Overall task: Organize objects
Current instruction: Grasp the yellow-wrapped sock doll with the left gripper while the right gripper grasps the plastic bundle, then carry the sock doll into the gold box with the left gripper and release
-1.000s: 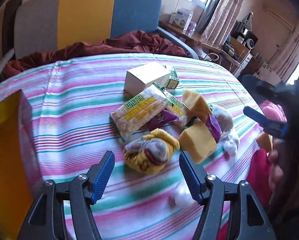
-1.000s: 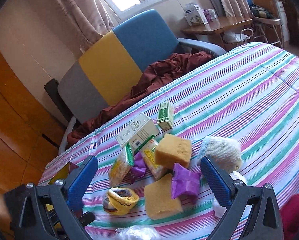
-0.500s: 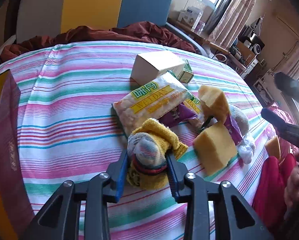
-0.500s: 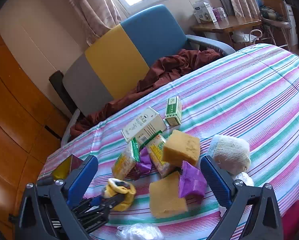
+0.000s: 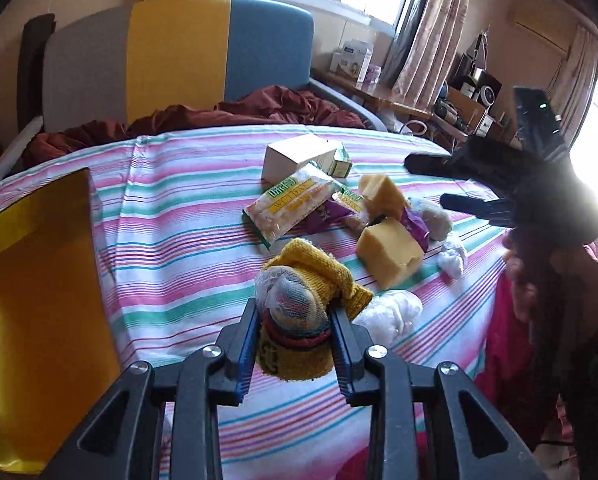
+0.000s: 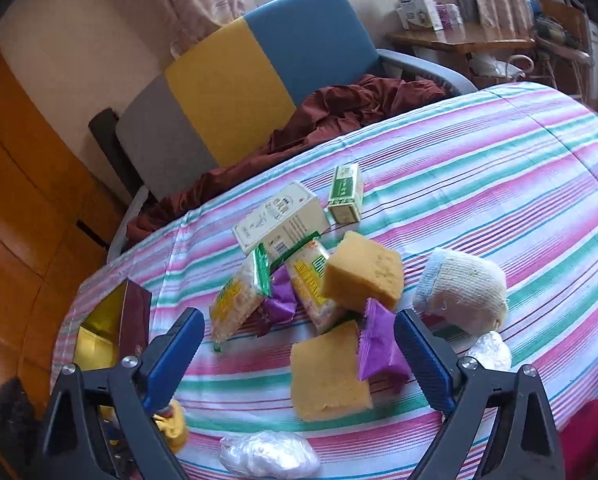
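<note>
1. Since a second ago: left gripper point(image 5: 295, 344) gone from spread jaws around the rolled sock bundle point(image 5: 299, 316) to clamped on it, bundle now raised off the striped tablecloth point(image 5: 171, 240); right gripper point(image 6: 295, 356) narrowing from full spread.
2. Left wrist view: both blue pads pressed into the yellow, grey and striped bundle. Ahead and right of the jaws, a yellow-and-green snack packet point(image 5: 295, 204) lettered "WEIDAN", a white carton point(image 5: 295, 156) beyond it, two yellow sponges, a purple wrapper. Far left, an open box with gold lining point(image 5: 39, 288), nothing seen inside. Seen only here: the right gripper from outside at far right, gripped by a hand point(image 5: 523, 280).
3. Right wrist view: jaws wide but closing, nothing pressed between them; yellow sponge point(image 6: 331, 372) and purple wrapper point(image 6: 379, 352) lying on the cloth ahead between the pads. Seen only here: a cream sock ball point(image 6: 463, 288) ahead right, a green-printed small box point(image 6: 345, 192), clear plastic wad point(image 6: 267, 456) below. Box print unreadable.
</note>
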Available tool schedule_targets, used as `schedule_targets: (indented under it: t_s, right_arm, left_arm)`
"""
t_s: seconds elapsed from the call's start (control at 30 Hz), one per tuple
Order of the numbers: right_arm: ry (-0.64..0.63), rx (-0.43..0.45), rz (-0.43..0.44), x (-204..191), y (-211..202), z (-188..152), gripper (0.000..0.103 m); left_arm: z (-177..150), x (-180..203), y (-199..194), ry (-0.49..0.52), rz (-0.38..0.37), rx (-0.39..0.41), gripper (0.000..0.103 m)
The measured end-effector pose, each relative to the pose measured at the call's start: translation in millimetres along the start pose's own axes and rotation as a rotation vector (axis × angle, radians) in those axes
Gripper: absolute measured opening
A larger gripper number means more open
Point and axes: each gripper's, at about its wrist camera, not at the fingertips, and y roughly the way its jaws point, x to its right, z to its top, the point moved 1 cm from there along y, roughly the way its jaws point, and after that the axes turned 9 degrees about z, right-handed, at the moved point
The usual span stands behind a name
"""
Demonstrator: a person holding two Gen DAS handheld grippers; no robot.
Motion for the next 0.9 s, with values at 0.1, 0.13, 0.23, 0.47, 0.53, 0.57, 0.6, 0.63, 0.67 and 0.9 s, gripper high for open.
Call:
schedule_targets:
  t_s: [0.1,0.13,0.23,0.47,0.53,0.57,0.6,0.63,0.67,0.9]
  right_arm:
    - [-0.036,-0.087,0.007,-14.6,6.0,-14.2,0.093]
    - [-0.05,-0.126,0.002,-21.0,8.4,-21.4,0.093]
    - [-0.117,-0.237,-0.046,-39.5,18.2,-47.7,0.093]
    - [-0.185,-0.344,-0.166,-47.0,52.9,-76.3,0.084]
    - [-0.184,-0.377,-0.174,-42.3,61.5,-81.3,0.071]
    - [-0.196,-0.383,-0.185,-41.4,65.3,-84.1,0.068]
    - [-0.217,-0.381,-0.19,-43.4,66.3,-85.2,0.066]
    - [-0.243,-0.377,-0.196,-46.7,66.9,-85.9,0.064]
    - [-0.271,-0.377,-0.204,-50.1,68.0,-87.2,0.063]
    - [-0.321,-0.379,-0.217,-54.3,72.1,-89.7,0.063]
  left_arm:
    - [-4.4,-8.3,-21.6,0.004,0.019,0.043,0.032]
    - [-5.8,-12.9,-28.5,0.001,0.023,0.057,0.032]
    - [-8.7,-28.3,-45.3,-0.032,0.034,0.084,0.032]
    - [-21.5,-83.9,-72.2,-0.14,0.115,0.117,0.033]
    - [-26.1,-107.4,-77.3,-0.169,0.157,0.114,0.033]
    - [-28.0,-124.1,-79.6,-0.185,0.193,0.112,0.033]
    - [-30.4,-139.0,-79.0,-0.194,0.226,0.101,0.033]
    - [-30.6,-154.4,-76.7,-0.21,0.255,0.082,0.033]
    - [-30.0,-171.9,-73.5,-0.239,0.279,0.065,0.033]
    - [-13.5,-275.7,-24.9,-0.45,0.335,-0.081,0.033]
